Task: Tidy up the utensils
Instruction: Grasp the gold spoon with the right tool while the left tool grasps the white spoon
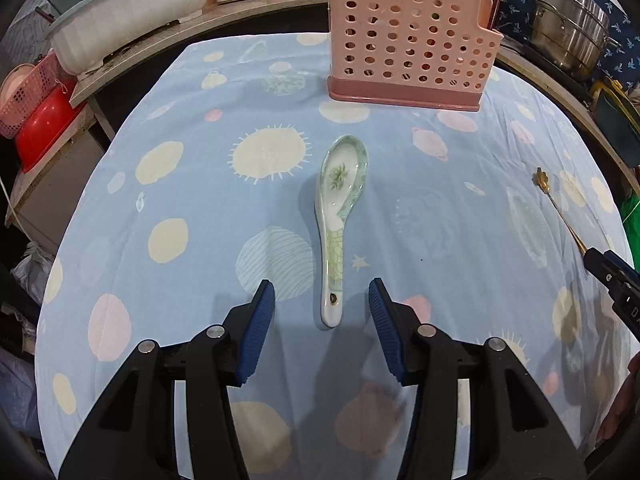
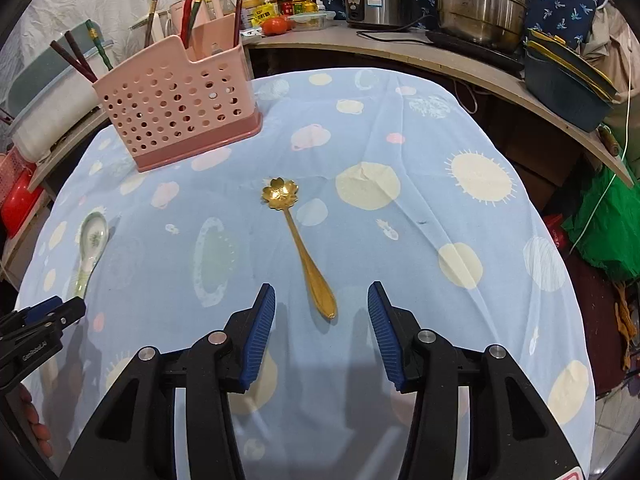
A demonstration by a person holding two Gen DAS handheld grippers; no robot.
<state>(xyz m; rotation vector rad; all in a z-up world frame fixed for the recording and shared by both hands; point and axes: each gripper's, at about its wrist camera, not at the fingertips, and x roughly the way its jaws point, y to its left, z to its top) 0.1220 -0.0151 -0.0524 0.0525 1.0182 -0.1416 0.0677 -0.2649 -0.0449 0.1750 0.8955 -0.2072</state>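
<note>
- Jaws of the left gripper (image 1: 322, 292) are seen parted and empty, one blue pad to either side of the handle end of the ceramic spoon (image 1: 339, 216); no pad touches it.
- Jaws of the right gripper (image 2: 322, 296) are likewise parted and empty, straddling the handle tip of the gold spoon (image 2: 300, 240) without contact.
- Ceramic spoon is noted lying flat on the tablecloth (image 1: 192, 208), bowl end towards the pink holder (image 1: 404, 44), handle away from it.
- Gold spoon is noted lying on the cloth in front of the pink holder and to its right in the right wrist view, flower-shaped bowl nearest the holder.
- Step judged in hand: a paired grasp, one spoon per gripper.
- Each handle should be centred between the pads before closing; the thin gold handle lies slightly skewed, so a small wrist turn is advised.
- Pads should be lowered almost to the cloth; snagging of fabric is a risk.
- Glazed ceramic is judged slippery; a firm grip is advised.
- Chopsticks (image 2: 188, 4) already occupy the holder's rear compartments.
</note>
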